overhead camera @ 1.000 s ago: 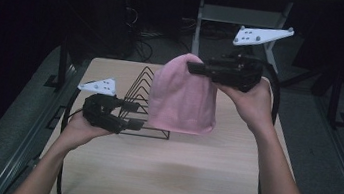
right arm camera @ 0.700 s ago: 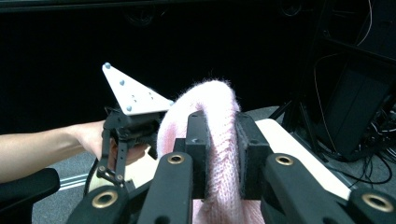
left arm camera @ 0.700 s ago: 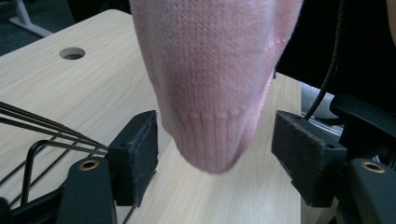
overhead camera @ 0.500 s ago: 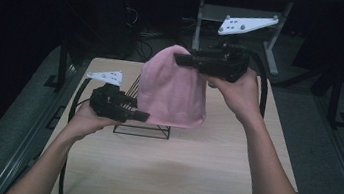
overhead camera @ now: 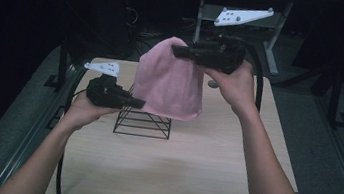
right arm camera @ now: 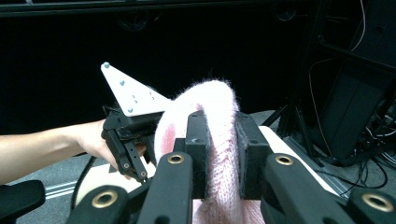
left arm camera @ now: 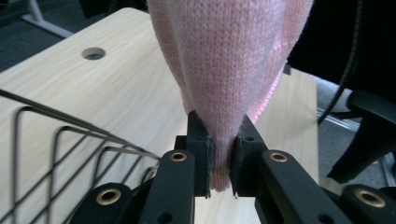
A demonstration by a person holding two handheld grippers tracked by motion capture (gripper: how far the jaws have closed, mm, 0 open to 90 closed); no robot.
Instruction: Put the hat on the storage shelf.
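Observation:
A pink knitted hat point(overhead camera: 169, 81) hangs in the air above the wooden table point(overhead camera: 175, 168). My right gripper point(overhead camera: 176, 51) is shut on the hat's top, and in the right gripper view the knit point(right arm camera: 205, 98) bulges up between the pads of that gripper point(right arm camera: 219, 126). My left gripper point(overhead camera: 140, 104) has just closed its jaws on the hat's lower left edge. In the left gripper view the fabric point(left arm camera: 229, 60) is pinched between the pads of that gripper point(left arm camera: 219, 140). The hat is stretched between the two grippers.
A black wire rack point(overhead camera: 142, 123) stands on the table under the hat, left of centre, and its wires point(left arm camera: 60, 154) run close to the left gripper. A round hole point(overhead camera: 212, 83) sits near the table's far edge. Dark stands and cables lie beyond the table.
The left gripper was open beside the rack and is now shut on the hat's lower edge. Both hands and the hat have drifted left and a little up.

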